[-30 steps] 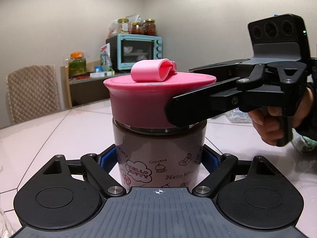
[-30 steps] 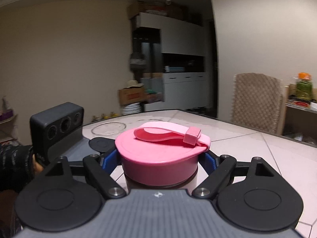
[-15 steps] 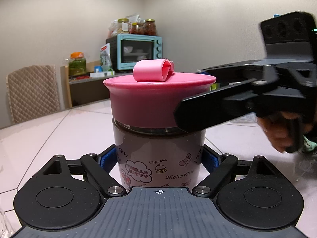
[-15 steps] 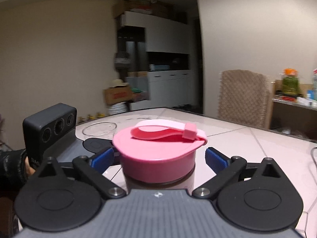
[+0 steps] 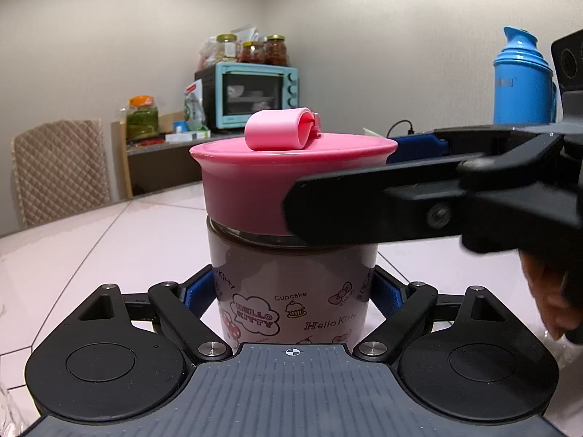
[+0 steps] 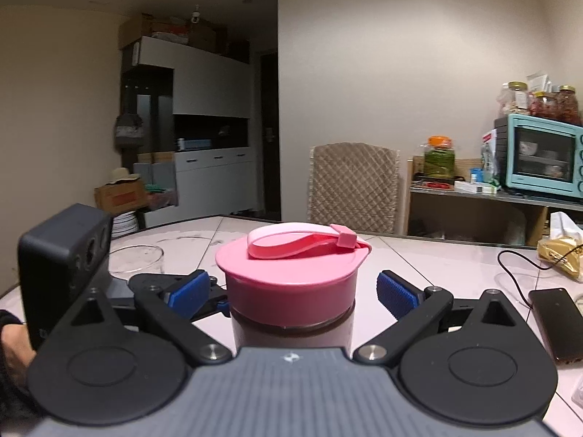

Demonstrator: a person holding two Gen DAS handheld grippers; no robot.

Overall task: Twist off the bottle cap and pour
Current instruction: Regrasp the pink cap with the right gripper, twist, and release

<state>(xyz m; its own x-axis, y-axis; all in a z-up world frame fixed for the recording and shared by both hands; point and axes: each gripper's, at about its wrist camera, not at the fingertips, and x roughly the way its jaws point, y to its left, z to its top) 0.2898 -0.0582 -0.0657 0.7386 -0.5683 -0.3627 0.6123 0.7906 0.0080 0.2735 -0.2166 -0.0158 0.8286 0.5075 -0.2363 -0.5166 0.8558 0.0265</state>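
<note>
The base of the bottle [image 5: 291,291] is hidden behind the left gripper [image 5: 291,295], whose jaws are clamped on its lower body. It stands upright on the table [image 5: 109,247], its long axis vertical, its pink cap [image 6: 291,276] on top. The right gripper [image 6: 295,291] sits around the cap, jaws just closing slightly, pads clear of it.

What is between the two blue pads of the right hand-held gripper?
The pink cap of the bottle sits between the pads, with a gap on each side; the right wrist view shows it.
</note>
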